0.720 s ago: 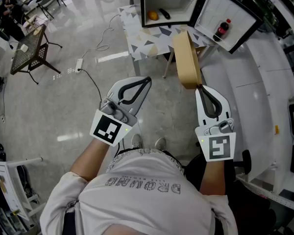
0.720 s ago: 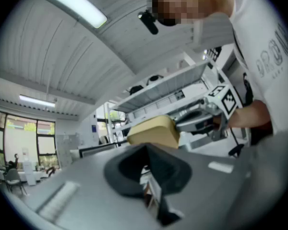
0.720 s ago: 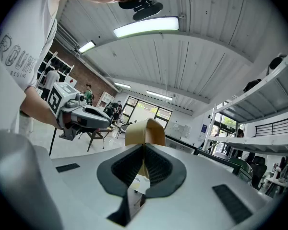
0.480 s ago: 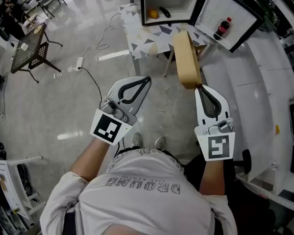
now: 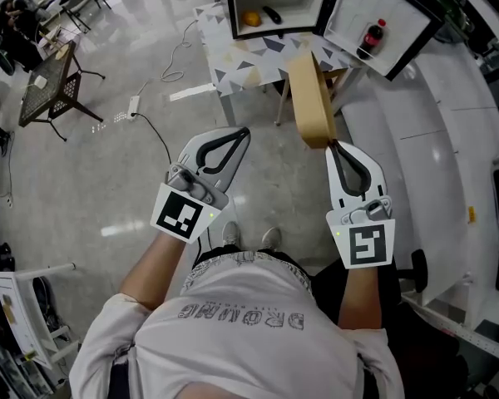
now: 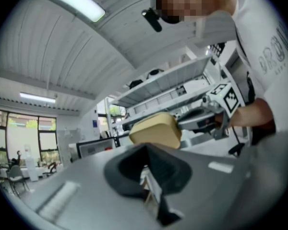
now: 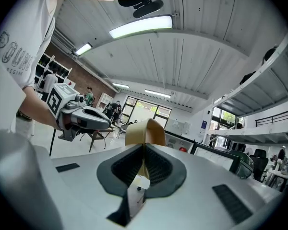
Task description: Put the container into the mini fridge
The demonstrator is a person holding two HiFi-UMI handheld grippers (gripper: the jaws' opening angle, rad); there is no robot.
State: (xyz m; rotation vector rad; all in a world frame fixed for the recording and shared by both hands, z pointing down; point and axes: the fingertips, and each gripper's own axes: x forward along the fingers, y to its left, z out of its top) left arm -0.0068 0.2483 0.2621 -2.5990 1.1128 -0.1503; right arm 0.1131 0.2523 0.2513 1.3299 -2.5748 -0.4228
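At 6 o'clock in the head view, nearest the person's chest, both arms reach forward with a tool in each hand. The left gripper (image 5: 243,133), at about 9 o'clock of centre, has its tongs pressed together on nothing; its own view shows no object between them, so it looks idle for this step. The right gripper (image 5: 332,145), at about 3 o'clock of centre, pinches the near edge of the tan container (image 5: 308,98). The container juts out from the jaws toward 12 o'clock, carried in the air with its far end reaching toward the patterned table (image 5: 233,56). On that table, at 12 o'clock, stands the mini fridge (image 5: 230,2), its door (image 5: 391,11) swung open toward 1 o'clock with a dark bottle (image 5: 368,37) in the door rack. On the shelf inside lie an orange fruit (image 5: 251,18) and a small dark object (image 5: 271,13), both toward the left. The step in hand appears to be the carry to the opening. Since the grip is on one thin edge only, the load probably wants to pivot, so a firm squeeze and a slow, level advance seem wise. The best approach looks to be square to the opening, aiming for the free right part of the shelf, away from the fruit. The path should also stay clear of the door and its bottle at 1 o'clock. The left tool could steady the far end if it sags.
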